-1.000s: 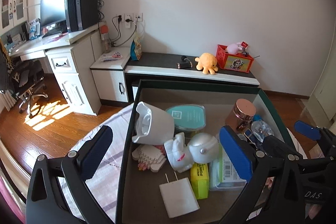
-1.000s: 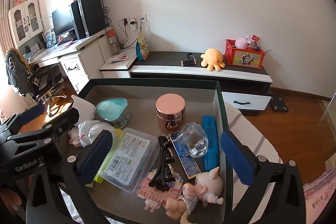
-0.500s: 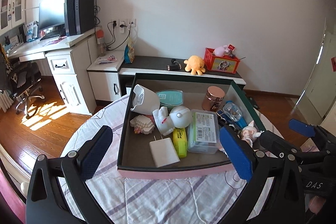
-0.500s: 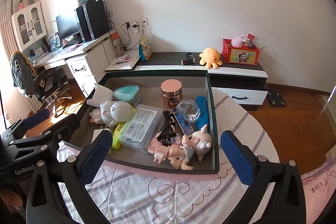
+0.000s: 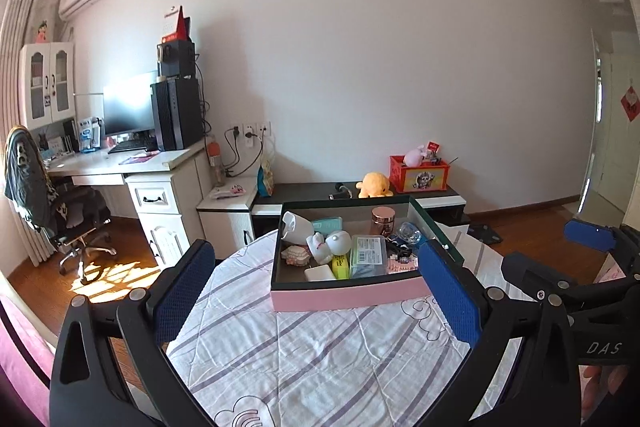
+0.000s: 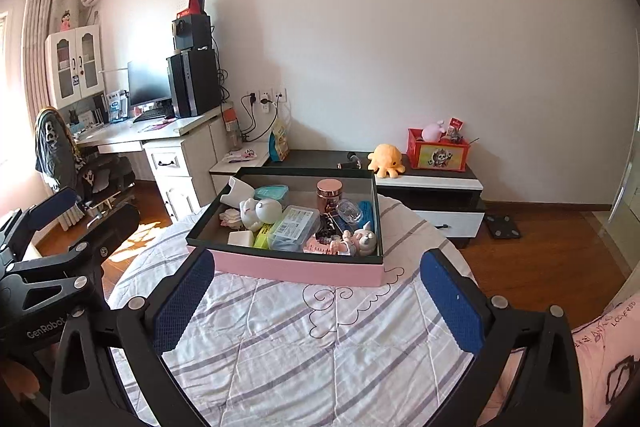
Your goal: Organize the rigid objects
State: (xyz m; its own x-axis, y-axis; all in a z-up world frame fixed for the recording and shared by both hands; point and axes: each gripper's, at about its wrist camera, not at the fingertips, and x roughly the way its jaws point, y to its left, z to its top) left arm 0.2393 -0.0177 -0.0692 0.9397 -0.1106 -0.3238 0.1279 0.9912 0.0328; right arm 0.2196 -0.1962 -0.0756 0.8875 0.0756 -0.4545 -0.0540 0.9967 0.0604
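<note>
A pink box (image 5: 352,295) (image 6: 296,269) with a dark green rim sits on a round table covered by a striped cloth (image 5: 320,355) (image 6: 320,339). Inside lie a white rabbit figure (image 5: 328,245) (image 6: 260,211), a copper jar (image 5: 382,220) (image 6: 330,194), a clear plastic case (image 5: 367,254) (image 6: 296,227), a white charger (image 5: 320,272) (image 6: 241,237) and several small toys. My left gripper (image 5: 316,297) and right gripper (image 6: 316,303) both hang open and empty, well back from the box's near side.
A white desk (image 6: 160,135) with a monitor and a chair (image 5: 60,211) stands at the left. Behind the table a low dark cabinet (image 6: 432,179) holds a yellow plush (image 6: 386,158) and a red box (image 6: 438,154). Wooden floor surrounds the table.
Both grippers have pulled back and up from over the box; the box now looks small and far, with bare cloth between it and the fingers. Both stayed open.
</note>
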